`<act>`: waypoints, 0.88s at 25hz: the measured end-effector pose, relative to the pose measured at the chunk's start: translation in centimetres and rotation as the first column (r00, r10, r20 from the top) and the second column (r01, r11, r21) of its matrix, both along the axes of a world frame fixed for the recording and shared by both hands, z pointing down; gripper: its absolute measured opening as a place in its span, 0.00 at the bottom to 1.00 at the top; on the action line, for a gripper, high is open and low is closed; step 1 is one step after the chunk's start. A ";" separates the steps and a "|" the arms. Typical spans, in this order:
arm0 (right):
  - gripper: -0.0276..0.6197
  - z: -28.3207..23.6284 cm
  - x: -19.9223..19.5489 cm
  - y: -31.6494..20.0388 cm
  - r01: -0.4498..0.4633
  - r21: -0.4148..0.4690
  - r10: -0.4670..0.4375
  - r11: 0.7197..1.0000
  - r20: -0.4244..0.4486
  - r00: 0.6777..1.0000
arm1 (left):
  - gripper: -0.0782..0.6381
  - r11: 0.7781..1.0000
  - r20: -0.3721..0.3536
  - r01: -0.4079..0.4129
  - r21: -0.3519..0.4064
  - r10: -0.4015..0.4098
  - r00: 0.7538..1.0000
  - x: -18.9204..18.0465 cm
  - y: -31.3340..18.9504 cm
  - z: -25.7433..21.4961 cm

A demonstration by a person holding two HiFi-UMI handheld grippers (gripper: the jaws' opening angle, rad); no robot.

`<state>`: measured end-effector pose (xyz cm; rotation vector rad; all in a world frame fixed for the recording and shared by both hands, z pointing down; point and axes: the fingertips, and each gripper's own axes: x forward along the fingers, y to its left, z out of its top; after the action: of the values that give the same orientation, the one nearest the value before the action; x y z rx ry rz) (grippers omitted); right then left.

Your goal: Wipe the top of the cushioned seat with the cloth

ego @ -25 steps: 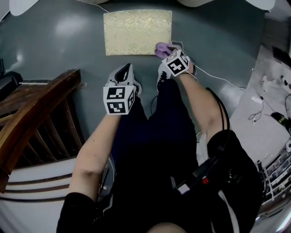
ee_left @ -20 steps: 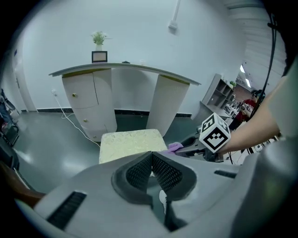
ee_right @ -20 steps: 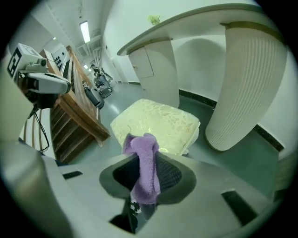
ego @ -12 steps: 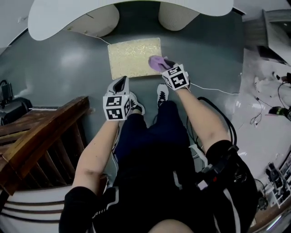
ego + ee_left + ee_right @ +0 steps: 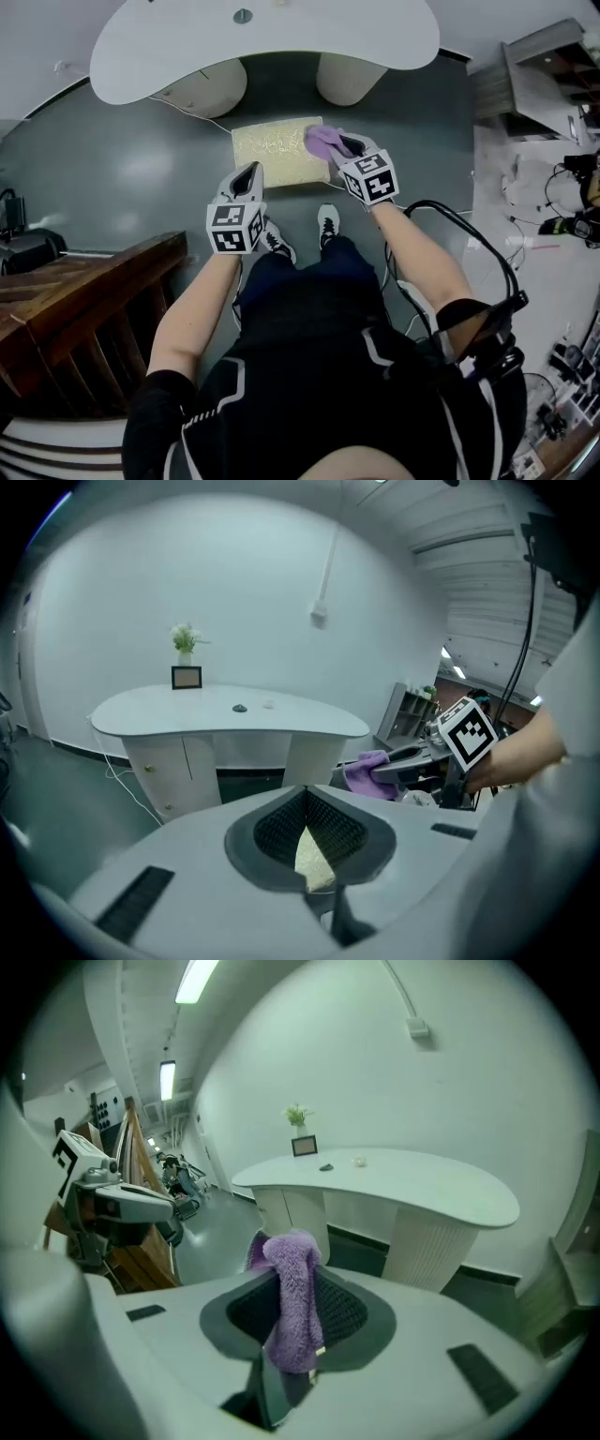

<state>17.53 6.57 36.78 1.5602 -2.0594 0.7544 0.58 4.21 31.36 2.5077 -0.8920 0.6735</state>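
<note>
Grey-green floor (image 5: 131, 178): largest open stretch, clear to the left of the seat and between the seat and your shoes (image 5: 274, 240).

White curved counter (image 5: 187, 47): spans the far side; its two pale pedestals (image 5: 202, 89) stand just beyond the seat's far edge. It carries a small potted plant (image 5: 186, 637) and a framed card (image 5: 187, 677), whose print is too small to read.

Dark wooden railing (image 5: 84, 291): bounds your near left, well apart from the seat.

Cushioned seat (image 5: 272, 155): pale yellow rectangle, low down ahead of your feet, long edges running left to right.

Thin white cable (image 5: 422, 195): trails across the floor off the seat's near right corner.

Right gripper (image 5: 342, 145): fingers clamped on the cloth (image 5: 322, 141), a purple fleecy wad bulging past the tips. From above it sits over the seat's right edge; you cannot tell whether it touches the top.

Left gripper (image 5: 247, 173): fingertips pressed together on nothing, poised over the seat's near left corner, apart from the cloth.

Marker cubes (image 5: 234, 228): one per gripper, black-and-white square patterns.
</note>
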 end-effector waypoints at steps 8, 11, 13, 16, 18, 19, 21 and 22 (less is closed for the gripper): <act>0.20 -13.4 -0.2 -0.9 -0.026 0.204 0.025 0.979 0.004 1.000 | 0.11 0.994 -0.145 -0.009 0.112 0.025 0.989 0.2 -1.2 -10.5; 0.20 -18.5 -0.2 -1.3 -0.043 0.274 0.035 0.961 0.033 0.999 | 0.11 0.982 -0.154 -0.036 0.187 0.066 0.986 0.2 -2.0 -13.7; 0.20 -21.1 0.0 -0.5 -0.058 0.304 0.045 0.951 0.052 0.998 | 0.11 0.978 -0.173 -0.037 0.203 0.073 0.982 0.1 -1.8 -15.6; 0.20 -24.5 0.4 0.3 -0.055 0.365 0.052 0.929 0.018 0.998 | 0.11 0.977 -0.209 -0.047 0.210 0.092 0.974 0.4 -1.7 -18.2; 0.20 -26.3 0.6 0.6 -0.042 0.415 0.066 0.909 -0.044 0.997 | 0.11 0.974 -0.245 -0.050 0.220 0.105 0.964 0.2 -1.4 -19.8; 0.20 -27.1 0.6 1.0 -0.042 0.431 0.074 0.901 -0.057 0.996 | 0.11 0.973 -0.265 -0.039 0.227 0.100 0.959 -0.1 -1.2 -20.5; 0.20 -28.5 0.8 1.5 -0.059 0.447 0.086 0.893 -0.040 0.996 | 0.11 0.970 -0.307 0.006 0.244 0.072 0.949 -0.9 -1.3 -22.2; 0.20 -29.2 0.9 1.6 -0.068 0.453 0.090 0.889 -0.027 0.996 | 0.11 0.968 -0.325 0.026 0.248 0.058 0.944 -1.3 -1.5 -23.0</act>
<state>18.39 8.18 7.57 1.8938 -2.2562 0.2609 -0.68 2.69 8.38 2.7389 -0.8750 0.1367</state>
